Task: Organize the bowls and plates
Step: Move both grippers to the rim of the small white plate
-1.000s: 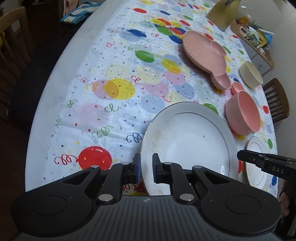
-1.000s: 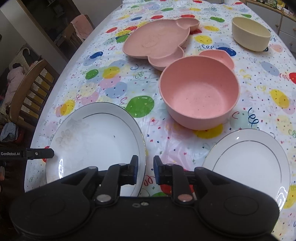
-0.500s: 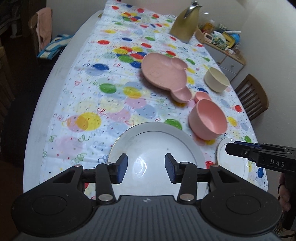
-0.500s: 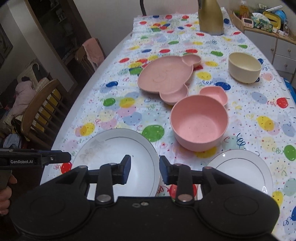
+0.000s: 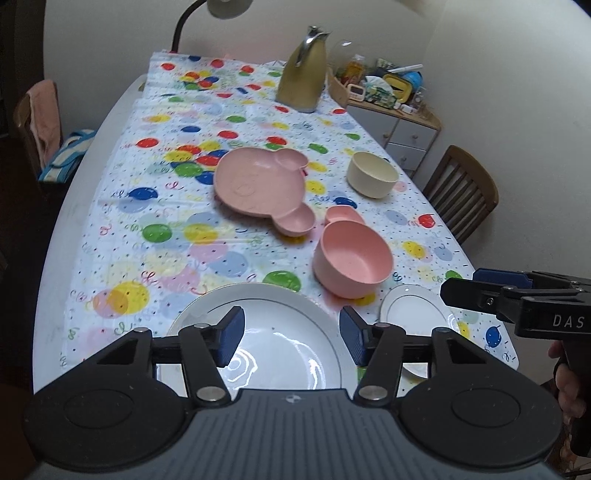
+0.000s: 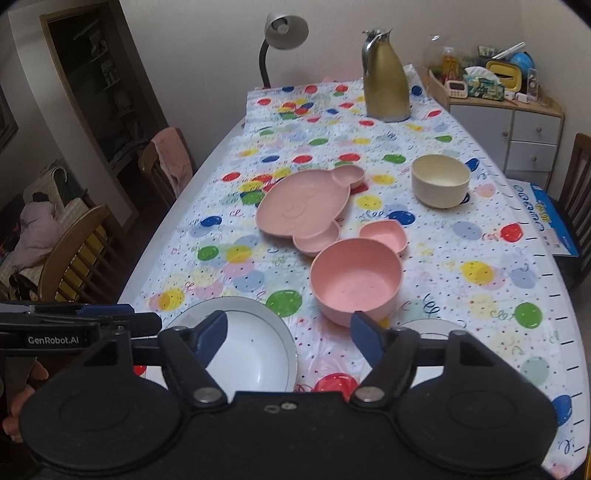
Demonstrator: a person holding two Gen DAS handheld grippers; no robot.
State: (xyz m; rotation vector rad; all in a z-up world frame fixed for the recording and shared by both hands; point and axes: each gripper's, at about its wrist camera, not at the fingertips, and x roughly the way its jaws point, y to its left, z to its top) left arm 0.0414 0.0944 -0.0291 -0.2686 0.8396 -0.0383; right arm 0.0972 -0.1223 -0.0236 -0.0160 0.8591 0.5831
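Both grippers held wide above the near table edge.
Left gripper (image 5: 290, 334) over the large white plate (image 5: 273, 332); right gripper (image 6: 288, 334) empty; pink bowl (image 6: 355, 282) and bear-shaped plate (image 6: 303, 206) beyond.

We count two white plates (image 5: 273, 350) (image 5: 413, 310), one pink bear plate (image 5: 255, 184), and two pink bowls (image 5: 354, 266) (image 5: 343, 216). We also count one cream bowl (image 5: 372, 174), one jug (image 5: 303, 70) and one lamp (image 6: 282, 33).

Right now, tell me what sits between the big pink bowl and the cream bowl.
A small pink heart-shaped dish touches the pink bowl; beyond it, bare tablecloth up to the cream bowl. Right wrist view shows it.
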